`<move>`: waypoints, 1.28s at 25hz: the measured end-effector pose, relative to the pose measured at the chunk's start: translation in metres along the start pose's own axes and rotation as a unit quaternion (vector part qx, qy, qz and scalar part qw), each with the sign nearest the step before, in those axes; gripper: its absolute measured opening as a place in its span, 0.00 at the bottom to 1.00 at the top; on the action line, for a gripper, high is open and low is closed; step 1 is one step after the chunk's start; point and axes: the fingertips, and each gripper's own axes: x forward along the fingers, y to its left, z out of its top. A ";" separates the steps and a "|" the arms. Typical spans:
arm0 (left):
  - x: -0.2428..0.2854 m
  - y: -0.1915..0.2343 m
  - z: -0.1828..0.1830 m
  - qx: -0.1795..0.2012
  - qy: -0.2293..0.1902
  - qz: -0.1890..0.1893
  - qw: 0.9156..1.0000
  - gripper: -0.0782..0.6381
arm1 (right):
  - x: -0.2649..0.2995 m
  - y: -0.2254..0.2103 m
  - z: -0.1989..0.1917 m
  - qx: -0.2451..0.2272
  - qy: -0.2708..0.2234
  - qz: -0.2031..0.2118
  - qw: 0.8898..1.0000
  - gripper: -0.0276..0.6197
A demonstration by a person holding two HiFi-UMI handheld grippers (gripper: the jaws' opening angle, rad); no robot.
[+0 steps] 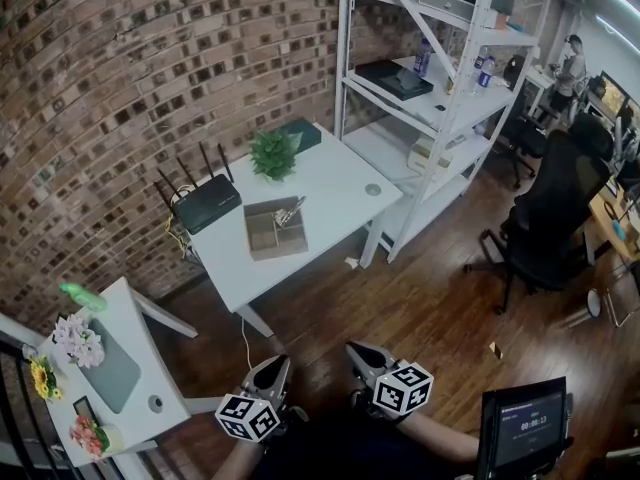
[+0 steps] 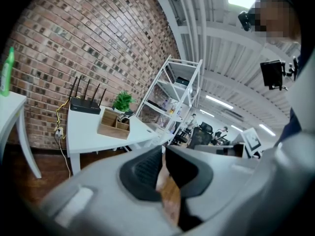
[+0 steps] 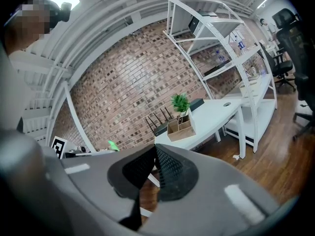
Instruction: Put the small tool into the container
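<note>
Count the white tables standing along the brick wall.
2. The larger table in the middle holds the router, plant and wooden container; a smaller table at lower left holds flowers. More may lie outside the frame.

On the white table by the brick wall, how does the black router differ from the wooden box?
The router is black and closed, with antennas standing up. The wooden box is brown, open on top and split into compartments. The router sits close to the brick wall, while the wooden box sits farther from it, towards the middle of the table. Both rest on the same white table.
</note>
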 end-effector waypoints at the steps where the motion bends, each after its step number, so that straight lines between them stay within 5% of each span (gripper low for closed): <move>1: 0.000 0.000 0.000 -0.001 0.000 0.001 1.000 0.14 | 0.000 0.000 0.000 0.000 0.001 0.000 1.000 0.06; 32: -0.011 -0.002 -0.001 -0.019 0.004 0.011 1.000 0.14 | 0.003 0.020 -0.010 -0.012 0.023 0.030 0.999 0.06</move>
